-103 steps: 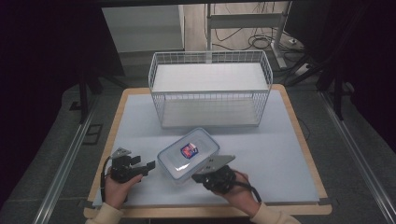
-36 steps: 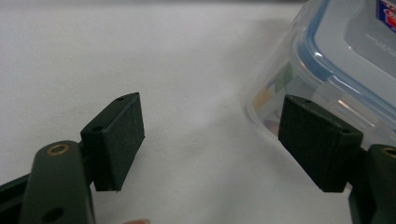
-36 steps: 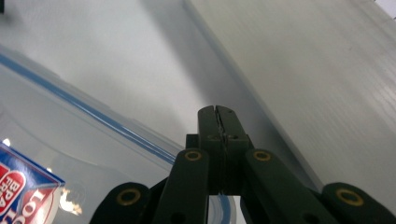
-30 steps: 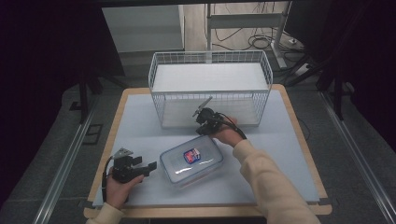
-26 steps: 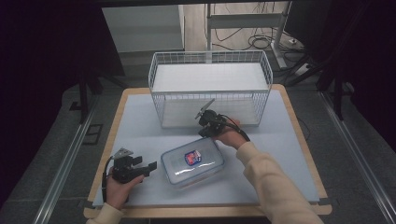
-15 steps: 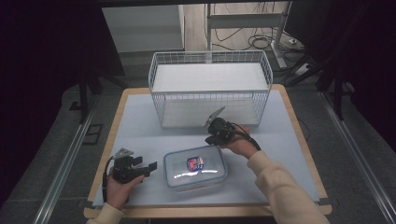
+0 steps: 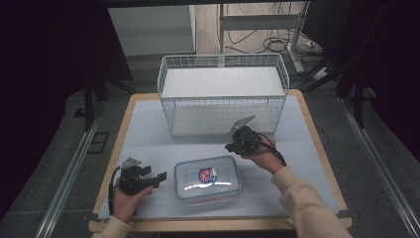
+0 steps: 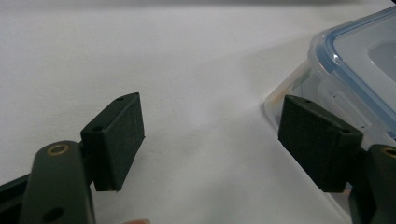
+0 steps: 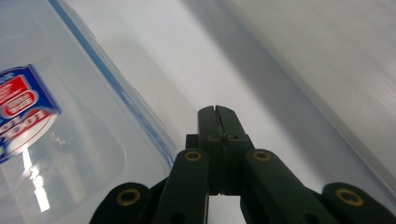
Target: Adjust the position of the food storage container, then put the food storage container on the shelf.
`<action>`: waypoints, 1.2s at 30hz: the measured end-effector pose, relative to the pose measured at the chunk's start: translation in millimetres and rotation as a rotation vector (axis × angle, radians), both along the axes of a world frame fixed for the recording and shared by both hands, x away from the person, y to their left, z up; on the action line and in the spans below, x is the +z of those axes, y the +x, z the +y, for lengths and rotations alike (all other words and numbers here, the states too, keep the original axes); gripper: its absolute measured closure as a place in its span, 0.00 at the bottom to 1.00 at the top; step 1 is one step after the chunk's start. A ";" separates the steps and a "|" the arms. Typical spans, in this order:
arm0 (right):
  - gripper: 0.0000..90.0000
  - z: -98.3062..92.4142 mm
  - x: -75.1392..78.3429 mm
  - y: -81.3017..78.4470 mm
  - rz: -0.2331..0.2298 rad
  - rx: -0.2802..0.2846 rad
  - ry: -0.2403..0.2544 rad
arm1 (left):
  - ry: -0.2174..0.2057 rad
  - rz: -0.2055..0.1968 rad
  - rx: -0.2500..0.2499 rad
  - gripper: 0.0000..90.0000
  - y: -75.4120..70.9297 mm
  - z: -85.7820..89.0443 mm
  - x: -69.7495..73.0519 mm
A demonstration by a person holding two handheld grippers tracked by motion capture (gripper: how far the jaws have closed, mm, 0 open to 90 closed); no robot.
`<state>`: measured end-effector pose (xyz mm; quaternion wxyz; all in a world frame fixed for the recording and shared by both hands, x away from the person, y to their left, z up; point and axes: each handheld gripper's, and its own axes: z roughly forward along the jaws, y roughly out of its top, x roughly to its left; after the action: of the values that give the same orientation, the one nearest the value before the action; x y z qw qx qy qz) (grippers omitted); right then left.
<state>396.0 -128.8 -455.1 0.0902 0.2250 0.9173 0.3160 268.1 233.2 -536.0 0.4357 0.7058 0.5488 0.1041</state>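
A clear plastic food container (image 7: 207, 178) with a blue-rimmed lid and a red-and-blue label lies flat near the table's front edge. My left gripper (image 7: 157, 177) rests low on the table just left of it, open; one pad (image 8: 320, 140) stands close against the container's corner (image 8: 327, 79), nothing between the jaws. My right gripper (image 7: 233, 147) hovers just behind the container's back right corner, jaws pressed together with nothing in them. The lid (image 9: 60, 121) and its label (image 9: 23, 109) lie to the left of those shut jaws (image 9: 218, 121).
A white wire basket (image 7: 223, 94) stands at the back middle of the table, just behind my right gripper. The white table mat (image 7: 307, 163) has wooden edges. Dark floor and metal rails surround the table.
My right hand came back from the basket toward the container's back right corner. The container slid and turned to lie square near the front. The left gripper stayed put.
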 end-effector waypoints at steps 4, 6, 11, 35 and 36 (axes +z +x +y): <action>1.00 -33.8 1.4 -20.8 -0.009 -0.041 0.100 | -0.015 -0.001 -0.001 0.25 -1.5 -0.9 3.2; 1.00 -46.5 -2.3 -30.9 -0.005 -0.063 0.125 | -0.017 -0.004 -0.001 0.25 -2.4 -1.5 5.6; 1.00 -72.3 -17.1 -51.9 0.017 -0.093 0.185 | -0.014 -0.002 -0.012 0.25 -4.7 -6.4 9.6; 0.31 -89.5 -24.8 -70.8 0.068 -0.135 0.372 | -0.149 0.017 -0.057 0.24 -22.7 -7.4 24.6; 0.31 -89.5 -24.8 -70.8 0.068 -0.135 0.372 | -0.149 0.017 -0.057 0.24 -22.7 -7.4 24.6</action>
<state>325.1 -218.3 -479.9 0.0370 0.3092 0.8285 0.4654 245.4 225.8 -511.4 0.4851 0.6875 0.5385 0.0446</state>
